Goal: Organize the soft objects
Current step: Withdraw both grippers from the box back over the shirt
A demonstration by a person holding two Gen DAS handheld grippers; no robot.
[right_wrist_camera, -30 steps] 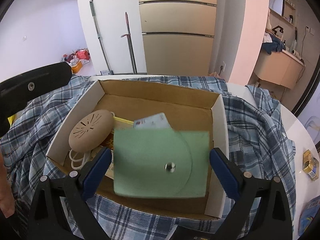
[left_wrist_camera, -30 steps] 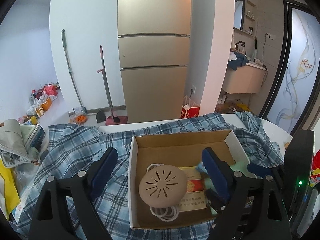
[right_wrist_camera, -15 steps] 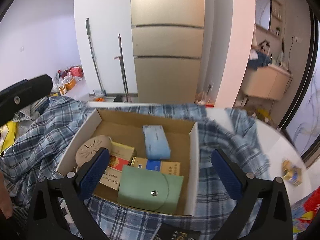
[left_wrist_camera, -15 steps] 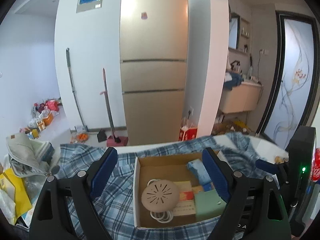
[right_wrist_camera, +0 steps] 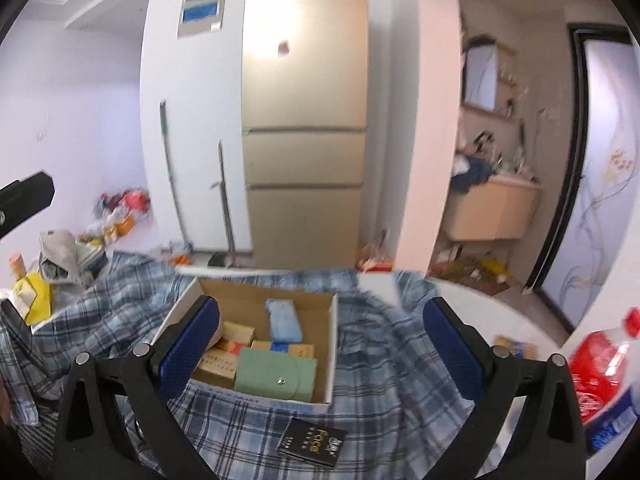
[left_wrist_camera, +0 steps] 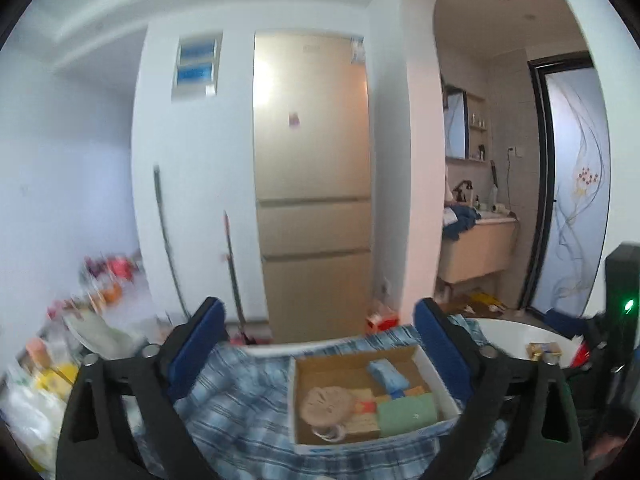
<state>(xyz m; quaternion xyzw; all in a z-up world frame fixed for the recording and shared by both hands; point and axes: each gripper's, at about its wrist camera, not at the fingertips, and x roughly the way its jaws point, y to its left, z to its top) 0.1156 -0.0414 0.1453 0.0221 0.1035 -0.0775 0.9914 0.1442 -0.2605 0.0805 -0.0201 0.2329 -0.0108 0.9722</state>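
The left tool hangs above the near edge of the surface with its two blue pads far apart and its jaws opening; nothing lies between them but air. Below and just ahead of it sits the cardboard box, resting on the blue plaid shirt spread over the surface. The box lies closer to this tool's right finger than to its left.

The right tool is spread wide as well, empty — its pads touch nothing. The cardboard box sits ahead of it and below, between the two fingers, with the left finger overlapping the box's near-left corner in this view. Whether that finger touches the cardboard I cannot tell.

Inside the box, nearest the right tool, lies the green pouch with a small metal snap on its flap, flat against the near wall. Beyond it lies a pale blue tissue pack, and to the left of the pouch some flat yellow and red packs. From the left tool's side, a round tan perforated item fills the box's near-left part, a white ring under it.

Just in front of the right tool, on the plaid shirt, lies a small black booklet. Off beyond its right finger stands a red-labelled bottle.
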